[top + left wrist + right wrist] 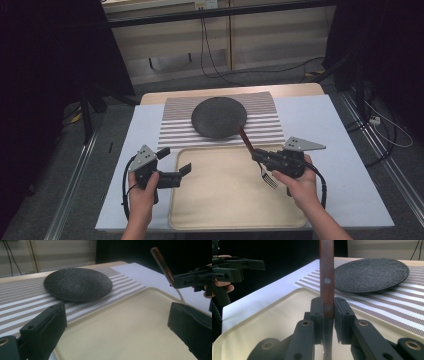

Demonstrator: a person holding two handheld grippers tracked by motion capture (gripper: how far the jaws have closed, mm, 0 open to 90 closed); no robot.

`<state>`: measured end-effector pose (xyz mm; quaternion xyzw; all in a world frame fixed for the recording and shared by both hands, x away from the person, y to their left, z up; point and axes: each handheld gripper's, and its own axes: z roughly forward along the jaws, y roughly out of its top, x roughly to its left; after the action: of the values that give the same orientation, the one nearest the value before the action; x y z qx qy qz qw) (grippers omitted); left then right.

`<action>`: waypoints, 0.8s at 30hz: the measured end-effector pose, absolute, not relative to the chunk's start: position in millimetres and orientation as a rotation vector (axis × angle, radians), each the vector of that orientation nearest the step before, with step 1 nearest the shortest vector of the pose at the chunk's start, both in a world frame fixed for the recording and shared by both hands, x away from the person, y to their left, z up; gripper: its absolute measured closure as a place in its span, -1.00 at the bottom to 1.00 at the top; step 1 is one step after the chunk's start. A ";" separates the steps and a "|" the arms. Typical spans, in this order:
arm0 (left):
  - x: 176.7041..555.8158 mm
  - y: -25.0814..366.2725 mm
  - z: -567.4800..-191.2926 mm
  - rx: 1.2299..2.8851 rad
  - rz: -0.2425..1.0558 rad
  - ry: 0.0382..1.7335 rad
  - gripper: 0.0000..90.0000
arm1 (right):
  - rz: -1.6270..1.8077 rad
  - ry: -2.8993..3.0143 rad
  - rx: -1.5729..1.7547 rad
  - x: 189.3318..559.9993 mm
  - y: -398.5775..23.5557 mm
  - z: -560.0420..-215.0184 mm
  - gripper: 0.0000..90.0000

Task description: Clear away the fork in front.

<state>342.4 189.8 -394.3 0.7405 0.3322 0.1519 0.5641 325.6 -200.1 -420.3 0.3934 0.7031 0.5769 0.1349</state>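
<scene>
Right hand-held gripper [327,312] around fork [326,277]

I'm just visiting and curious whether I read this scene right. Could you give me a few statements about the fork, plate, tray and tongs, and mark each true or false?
1. The right tongs grip a fork by its wooden handle. True.
2. The fork lies flat on the plate. False: it is held above the tray, handle slanting up toward the plate.
3. The left tongs are open with nothing between them. True.
4. The plate sits in the tray. False: it rests on the striped mat beyond the tray.
5. The plate is white. False: it is dark grey.
</scene>
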 end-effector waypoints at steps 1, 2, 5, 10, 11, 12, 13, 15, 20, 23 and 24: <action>343.7 186.7 -392.8 1.742 0.358 0.778 -0.94 | 1.675 2.035 1.139 325.9 -200.3 -420.4 0.74; 344.4 184.1 -391.5 1.743 0.359 0.777 -0.94 | 1.685 2.037 1.141 326.3 -200.3 -420.4 0.74; 345.8 177.6 -388.3 1.743 0.353 0.763 -0.94 | 1.683 2.038 1.126 326.6 -198.1 -419.4 0.74; 347.8 165.0 -384.8 1.750 0.346 0.745 -0.94 | 1.691 2.047 1.111 326.6 -193.8 -419.4 0.74; 348.6 162.3 -384.6 1.757 0.345 0.742 -0.94 | 1.691 2.045 1.107 326.4 -193.3 -419.3 0.74; 349.1 158.5 -384.8 1.757 0.342 0.746 -0.94 | 1.694 2.042 1.106 326.1 -192.9 -419.0 0.74; 349.5 156.2 -384.9 1.757 0.342 0.745 -0.94 | 1.706 2.042 1.110 326.2 -192.4 -418.9 0.74; 350.6 150.5 -385.5 1.764 0.336 0.735 -0.94 | 1.712 2.039 1.101 325.7 -191.1 -418.6 0.74; 353.3 136.0 -386.9 1.762 0.317 0.735 -0.94 | 1.721 2.059 1.085 325.7 -185.9 -418.7 0.74; 354.9 127.1 -386.5 1.762 0.309 0.747 -0.94 | 1.731 2.077 1.075 325.9 -181.3 -419.2 0.74; 356.1 123.6 -385.7 1.755 0.306 0.753 -0.94 | 1.728 2.079 1.072 325.8 -180.2 -419.2 0.74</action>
<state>356.1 123.6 -385.7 0.7470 0.3204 0.1304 0.5677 325.8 -180.2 -419.2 0.3660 0.7100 0.5903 0.1165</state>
